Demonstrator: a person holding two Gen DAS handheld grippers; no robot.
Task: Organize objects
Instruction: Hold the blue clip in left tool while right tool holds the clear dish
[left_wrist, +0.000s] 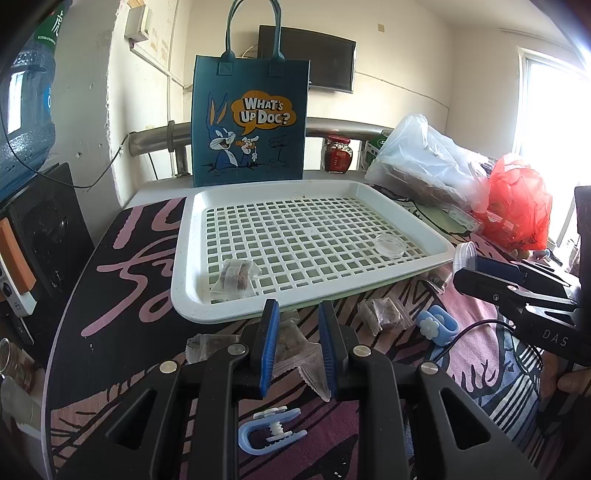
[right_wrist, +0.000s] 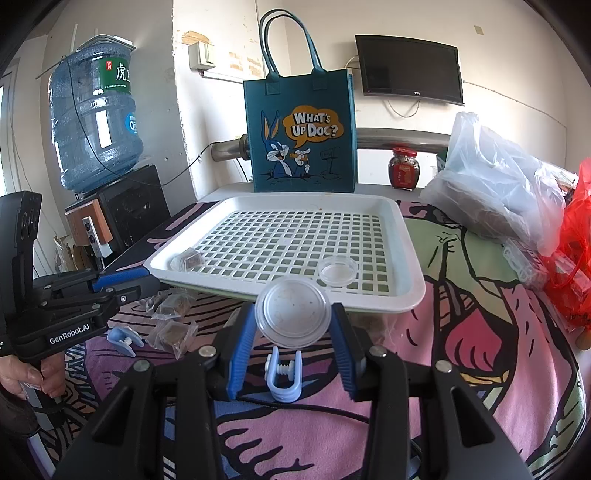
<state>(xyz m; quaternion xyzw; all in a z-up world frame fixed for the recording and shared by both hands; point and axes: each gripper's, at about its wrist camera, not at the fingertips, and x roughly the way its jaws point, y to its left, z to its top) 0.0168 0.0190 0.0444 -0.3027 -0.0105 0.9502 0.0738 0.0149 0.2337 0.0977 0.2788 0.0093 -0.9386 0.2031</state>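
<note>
My left gripper is shut on a clear plastic packet of brown bits, just above the patterned cloth in front of the white perforated tray. My right gripper is shut on a clear round dish, held upright on its edge near the tray's front rim. Inside the tray lie another packet at the front left and a second clear round dish at the front right. More packets lie loose on the cloth.
Blue clips lie on the cloth under each gripper. A blue tote bag stands behind the tray, with a red-lidded jar beside it. Clear and red plastic bags crowd the right side. A water bottle stands at the left.
</note>
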